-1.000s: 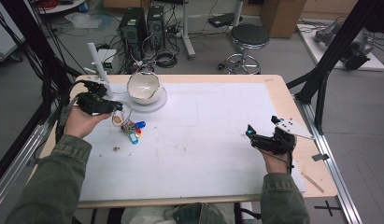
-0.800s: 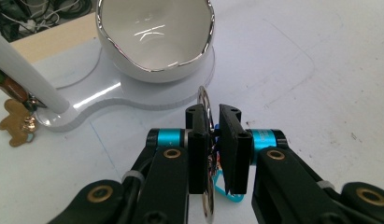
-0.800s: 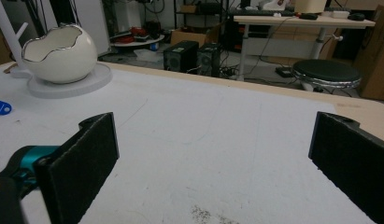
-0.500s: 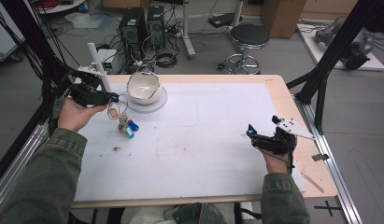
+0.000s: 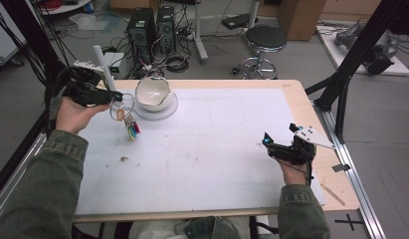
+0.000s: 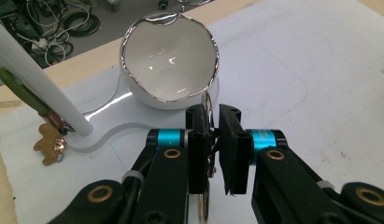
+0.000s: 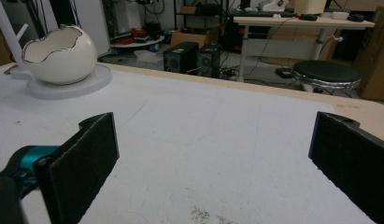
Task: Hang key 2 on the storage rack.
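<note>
Left gripper (image 6: 210, 135): jaws pinched on the metal ring of a keyring (image 5: 126, 118), ring edge-on between the pads. In the high view the bunch hangs below the jaws, long axis roughly vertical, coloured tags (image 5: 132, 131) at the bottom, just clear of the white mat (image 5: 217, 149). It sits just left of the glossy white eggshell-shaped bowl (image 6: 168, 65) with its jagged silver rim, on a round base (image 5: 169, 107). Right gripper (image 7: 213, 154): jaws spread wide, nothing between, flat black pads, low over the mat, well apart from the keyring.
</note>
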`<action>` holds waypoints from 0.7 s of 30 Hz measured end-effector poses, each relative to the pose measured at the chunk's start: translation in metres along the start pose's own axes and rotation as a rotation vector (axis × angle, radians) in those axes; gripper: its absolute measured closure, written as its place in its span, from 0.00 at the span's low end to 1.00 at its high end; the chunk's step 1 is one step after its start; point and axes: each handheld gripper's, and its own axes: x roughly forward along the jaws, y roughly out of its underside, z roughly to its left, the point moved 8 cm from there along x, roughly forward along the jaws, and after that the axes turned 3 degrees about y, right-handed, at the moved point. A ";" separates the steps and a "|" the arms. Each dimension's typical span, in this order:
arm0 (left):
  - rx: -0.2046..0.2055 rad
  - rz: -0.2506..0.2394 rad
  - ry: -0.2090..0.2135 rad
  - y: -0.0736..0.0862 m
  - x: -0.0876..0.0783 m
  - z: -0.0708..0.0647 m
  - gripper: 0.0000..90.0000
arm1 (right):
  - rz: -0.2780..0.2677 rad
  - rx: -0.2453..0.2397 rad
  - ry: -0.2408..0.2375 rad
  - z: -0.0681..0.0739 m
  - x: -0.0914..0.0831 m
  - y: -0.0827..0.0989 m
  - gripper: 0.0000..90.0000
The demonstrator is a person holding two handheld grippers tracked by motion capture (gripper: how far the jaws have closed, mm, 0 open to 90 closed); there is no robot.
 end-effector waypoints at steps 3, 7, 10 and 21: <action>-0.003 -0.006 -0.005 -0.002 -0.003 0.003 0.91 | -0.003 -0.003 0.000 -0.001 0.000 0.000 0.01; -0.004 -0.007 -0.011 -0.005 -0.008 0.007 0.91 | -0.003 -0.003 0.001 -0.001 0.000 0.000 0.01; -0.011 -0.015 -0.016 -0.008 -0.011 0.011 0.91 | -0.001 -0.001 0.000 0.000 0.000 0.000 0.01; -0.038 -0.041 -0.030 -0.013 -0.023 0.025 0.91 | 0.000 0.000 -0.002 0.000 0.000 0.000 0.01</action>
